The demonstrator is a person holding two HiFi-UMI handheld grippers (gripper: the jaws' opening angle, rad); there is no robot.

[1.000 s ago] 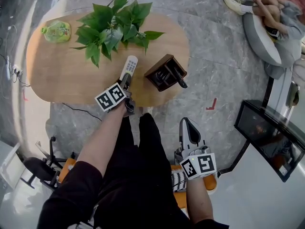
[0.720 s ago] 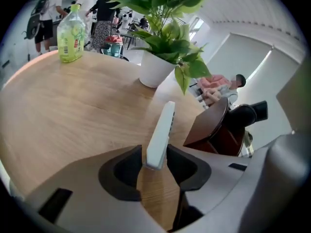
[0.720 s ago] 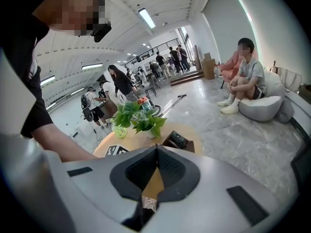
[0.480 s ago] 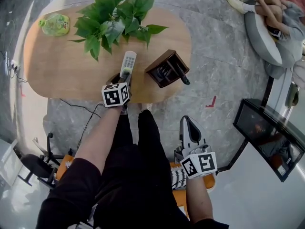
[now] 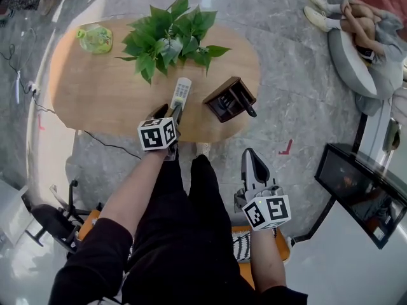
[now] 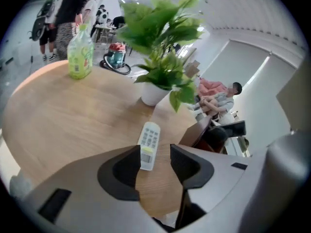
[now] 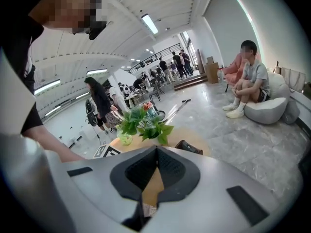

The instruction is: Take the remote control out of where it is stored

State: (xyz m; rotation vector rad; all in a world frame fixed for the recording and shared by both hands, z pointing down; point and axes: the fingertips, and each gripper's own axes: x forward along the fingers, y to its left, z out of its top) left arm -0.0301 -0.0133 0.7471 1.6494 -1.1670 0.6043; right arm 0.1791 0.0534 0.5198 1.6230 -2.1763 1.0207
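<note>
On table [image 5: 95,88], remote [image 5: 181,93] left of holder [image 5: 229,99]

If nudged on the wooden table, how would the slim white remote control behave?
The slim white remote control looks like rigid plastic, so it should not flex. Lying flat on the oval wooden table, it would likely slide, not roll or tip. Its thin body suggests light weight.

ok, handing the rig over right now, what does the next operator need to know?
Left tool: open, jaws have just been opening, pads clear of the white rectangular remote control, which lies flat on the oval wooden table.
Right tool: shut, empty, off the table.
Done: remote is out of the dark wooden holder box, beside it.
To do: probably just pull back.
</note>
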